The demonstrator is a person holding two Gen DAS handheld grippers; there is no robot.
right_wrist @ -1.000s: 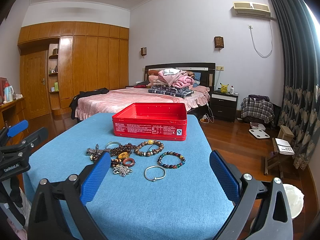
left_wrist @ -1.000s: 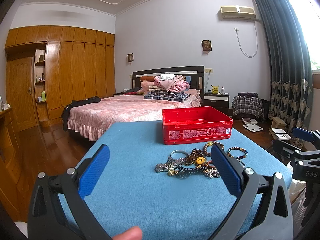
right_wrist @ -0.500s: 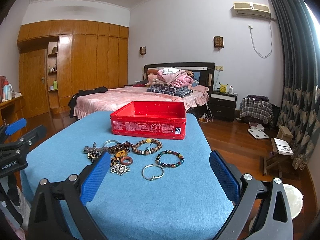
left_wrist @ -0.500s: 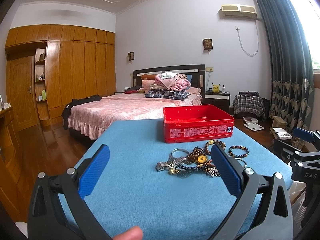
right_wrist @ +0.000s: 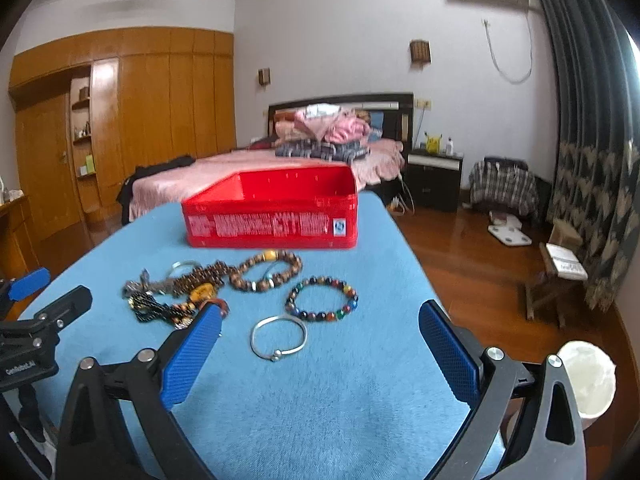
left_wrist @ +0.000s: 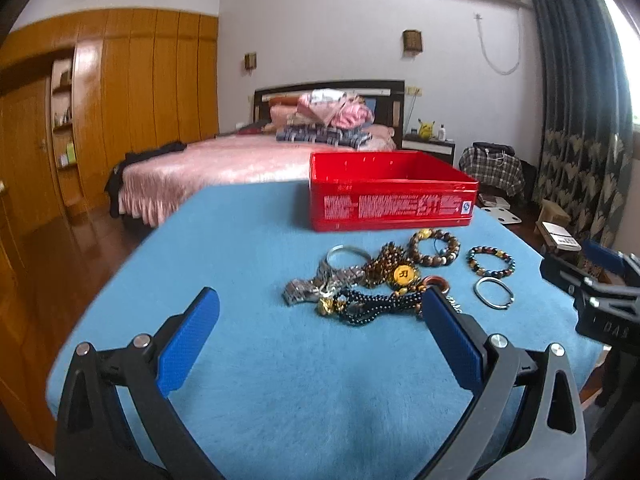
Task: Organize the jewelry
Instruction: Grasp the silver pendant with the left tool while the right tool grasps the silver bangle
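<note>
- Left gripper [left_wrist: 320, 334]: lower part of the left wrist view; its blue-padded jaws stand wide apart and hold nothing, above the blue-covered table [left_wrist: 248, 240].
- Right gripper [right_wrist: 320, 344]: lower part of the right wrist view; jaws likewise wide apart and empty. Its black body also shows at the right edge of the left wrist view.
- Red tin [right_wrist: 272, 216]: open box with white print on its side, upper centre of both views, at the far end of the table.
- Jewelry heap [left_wrist: 360, 284]: a tangle of dark bead strands, a metal watch band and a yellow round pendant, centre of the left wrist view, in front of the tin and near the tip of the left gripper's right finger.
- Brown bead bracelet [right_wrist: 266, 272]: lies just before the tin, touching the heap.
- Multicoloured bead bracelet [right_wrist: 322, 298]: lies apart, right of the heap.
- Silver bangle [right_wrist: 279, 338]: lies nearest the right gripper, between its two fingers in that view, clear of both.
- Bed [left_wrist: 224, 168]: pink cover, folded clothes piled at the headboard, behind the table.
</note>
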